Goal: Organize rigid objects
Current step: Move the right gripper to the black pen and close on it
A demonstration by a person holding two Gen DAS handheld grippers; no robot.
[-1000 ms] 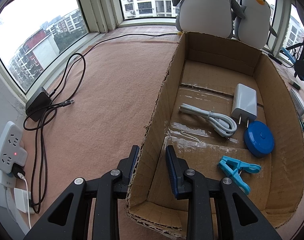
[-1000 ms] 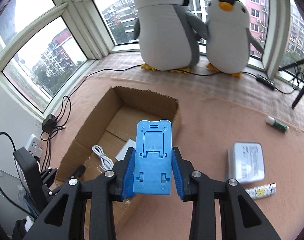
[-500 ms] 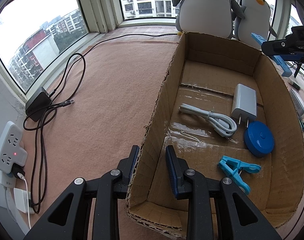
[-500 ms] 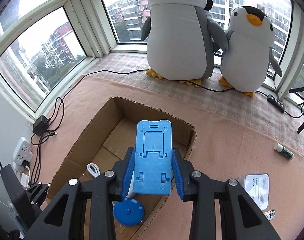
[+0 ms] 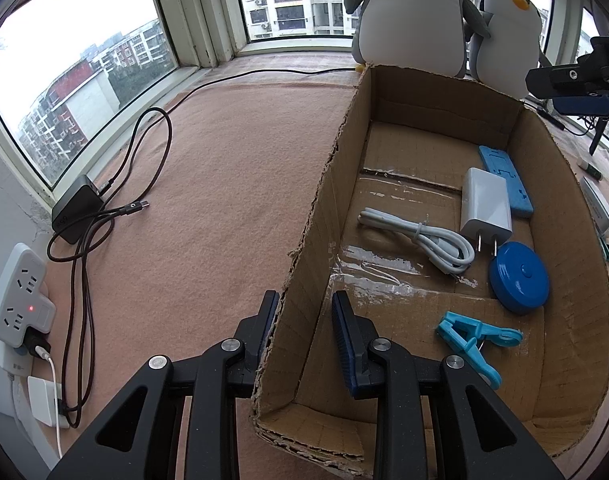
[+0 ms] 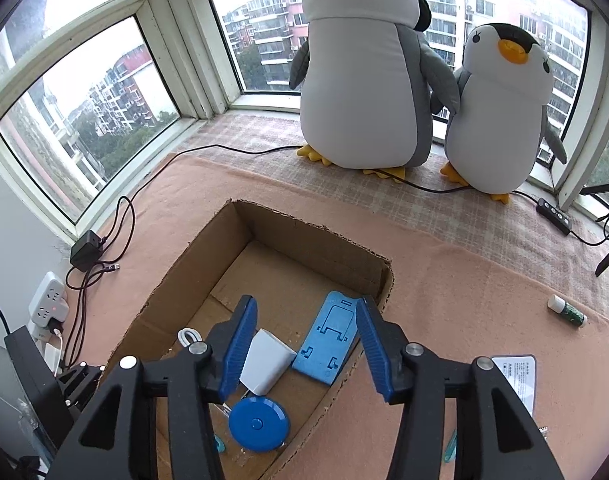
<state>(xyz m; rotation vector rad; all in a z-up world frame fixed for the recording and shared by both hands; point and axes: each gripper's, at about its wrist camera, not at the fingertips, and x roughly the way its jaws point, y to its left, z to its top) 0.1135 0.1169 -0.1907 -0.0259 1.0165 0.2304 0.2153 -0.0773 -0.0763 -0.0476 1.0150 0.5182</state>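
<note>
My left gripper [image 5: 304, 300] is shut on the near left wall of the cardboard box [image 5: 316, 216]. The box holds a white charger [image 5: 484, 212], a coiled white cable [image 5: 420, 240], a round blue case [image 5: 518, 276] and a blue clip [image 5: 474, 340]. A blue phone stand [image 5: 504, 184] lies flat on the box floor by the far right wall. My right gripper [image 6: 304, 306] hovers above the box [image 6: 176, 276] and its jaws are opening. Nothing is pressed between them. The stand [image 6: 328, 340] lies below them, beside the charger [image 6: 266, 362].
Two plush penguins [image 6: 364, 72] stand by the window behind the box. A black adapter with cable [image 5: 76, 212] and a power strip [image 5: 18, 292] lie at the left. A white packet [image 6: 518, 380] and a green tube [image 6: 566, 312] lie on the mat at the right.
The right gripper moved over the box and let go of the blue phone stand, which now lies inside. The left gripper kept its hold on the box wall.
</note>
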